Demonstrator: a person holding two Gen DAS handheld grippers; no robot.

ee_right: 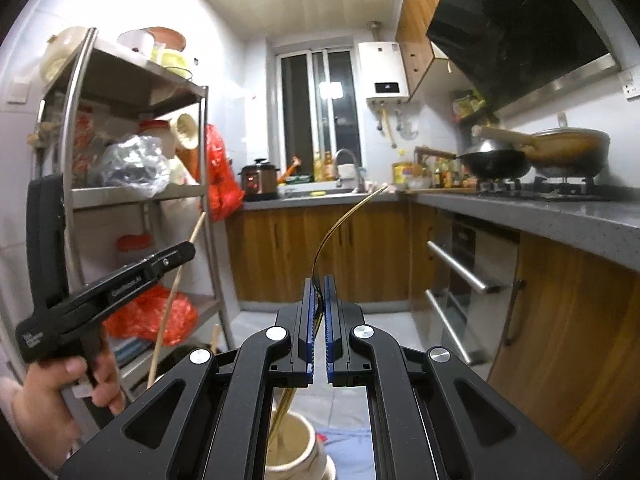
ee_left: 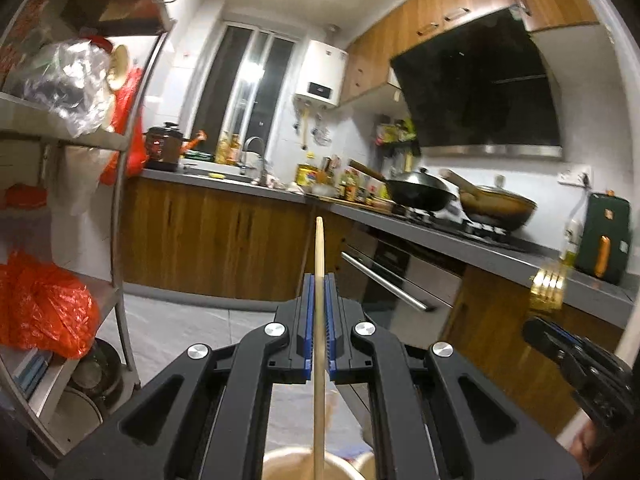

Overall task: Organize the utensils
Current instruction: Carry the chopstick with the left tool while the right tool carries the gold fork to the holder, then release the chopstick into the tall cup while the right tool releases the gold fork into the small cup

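Left gripper [ee_left: 319,280] clamps a wooden chopstick [ee_left: 319,248]; right gripper [ee_right: 319,280] clamps a gold utensil [ee_right: 344,220], above a cream holder [ee_right: 298,446].

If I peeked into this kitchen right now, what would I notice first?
Probably the two black grippers up front: the left gripper pinches a long wooden chopstick, and the right gripper pinches a thin, curved golden utensil whose kind I cannot tell. Below them sits a cream holder, and two woks stand on the stove to the right.
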